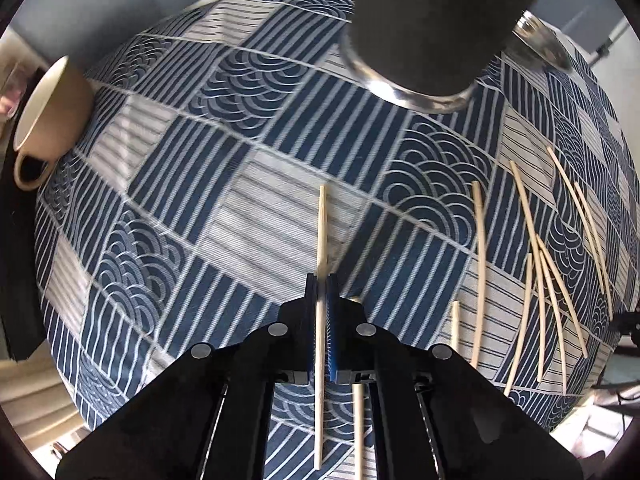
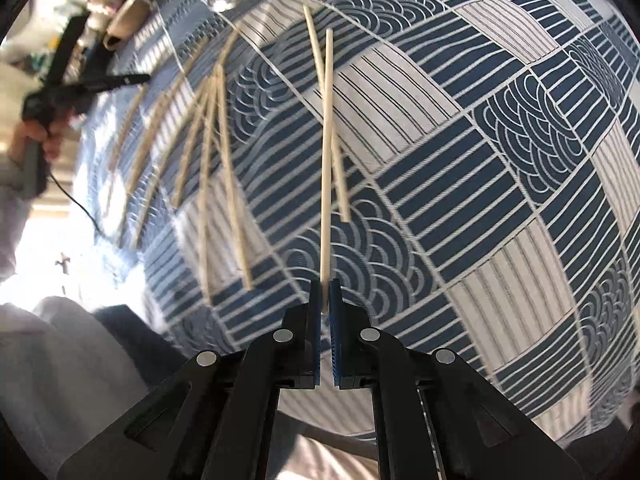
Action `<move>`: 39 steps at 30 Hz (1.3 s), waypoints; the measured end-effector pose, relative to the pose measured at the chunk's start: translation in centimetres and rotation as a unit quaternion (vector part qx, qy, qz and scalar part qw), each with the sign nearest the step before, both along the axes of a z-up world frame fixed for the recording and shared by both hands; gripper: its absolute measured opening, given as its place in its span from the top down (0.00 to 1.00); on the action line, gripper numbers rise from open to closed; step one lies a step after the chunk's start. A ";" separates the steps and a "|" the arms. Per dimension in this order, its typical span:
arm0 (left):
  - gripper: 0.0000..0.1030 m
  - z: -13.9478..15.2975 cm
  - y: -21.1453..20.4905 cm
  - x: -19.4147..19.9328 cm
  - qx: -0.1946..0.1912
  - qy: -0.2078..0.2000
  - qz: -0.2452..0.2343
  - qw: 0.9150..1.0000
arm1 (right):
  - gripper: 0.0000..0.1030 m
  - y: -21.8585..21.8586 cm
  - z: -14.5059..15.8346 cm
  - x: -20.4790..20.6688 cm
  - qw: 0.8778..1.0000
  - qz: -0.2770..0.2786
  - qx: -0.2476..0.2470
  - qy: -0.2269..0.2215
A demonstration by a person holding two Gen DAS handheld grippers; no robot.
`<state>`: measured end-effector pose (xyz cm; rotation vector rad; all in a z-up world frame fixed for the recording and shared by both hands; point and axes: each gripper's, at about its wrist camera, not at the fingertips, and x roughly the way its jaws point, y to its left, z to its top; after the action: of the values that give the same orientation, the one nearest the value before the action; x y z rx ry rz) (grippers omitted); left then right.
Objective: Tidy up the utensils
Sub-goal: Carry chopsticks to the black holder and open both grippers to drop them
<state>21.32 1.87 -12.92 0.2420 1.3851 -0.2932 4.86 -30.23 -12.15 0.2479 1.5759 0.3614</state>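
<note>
Two chopsticks are gripped at once, one per gripper. Left gripper (image 1: 321,284) is closed on a chopstick (image 1: 322,224) held near its middle, both ends projecting, just in front of the dark glass-rimmed cylinder (image 1: 416,40) that looks like the holder. Right gripper (image 2: 325,292) is clamped on the near end of another chopstick (image 2: 327,140), whose far tip points toward the same cylinder and crosses over a loose chopstick (image 2: 340,184) lying on the cloth. Remaining chopsticks (image 1: 536,272) lie fanned on the patterned tablecloth (image 1: 248,208), to the cylinder's near right in the left view. A beige mug (image 1: 52,112) stands well left of the cylinder. To do the step well, each stick should probably be tipped upright before being lowered into the opening, one at a time, keeping the right stick's long free end from sweeping the loose ones.
</note>
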 end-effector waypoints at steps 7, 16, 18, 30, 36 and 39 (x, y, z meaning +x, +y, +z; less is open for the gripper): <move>0.96 1.8 1.5 -0.7 -0.021 -0.011 0.016 1.000 | 0.96 1.0 1.6 0.1 0.998 -0.023 0.055 -0.013; 0.96 6.2 1.9 -1.8 -0.062 -0.040 0.019 0.997 | 0.96 2.3 4.6 0.4 0.989 -0.055 0.133 -0.039; 0.96 6.6 1.7 -2.1 -0.068 -0.046 0.016 0.997 | 0.96 2.5 5.4 0.5 0.988 -0.056 0.137 -0.046; 0.96 9.9 0.9 -3.6 -0.105 -0.076 0.004 0.992 | 0.96 1.1 10.7 2.2 0.975 -0.090 0.186 -0.083; 0.96 13.7 0.4 -3.2 -0.120 -0.117 -0.007 0.986 | 0.96 1.2 15.2 4.6 0.979 -0.061 0.162 -0.102; 0.96 16.1 0.1 -2.6 -0.135 -0.144 -0.015 0.980 | 0.96 1.6 17.4 5.7 0.981 -0.042 0.156 -0.105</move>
<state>18.71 1.98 3.17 0.0768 1.0421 -0.4494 10.57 -28.63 5.23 0.5015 1.2928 0.5513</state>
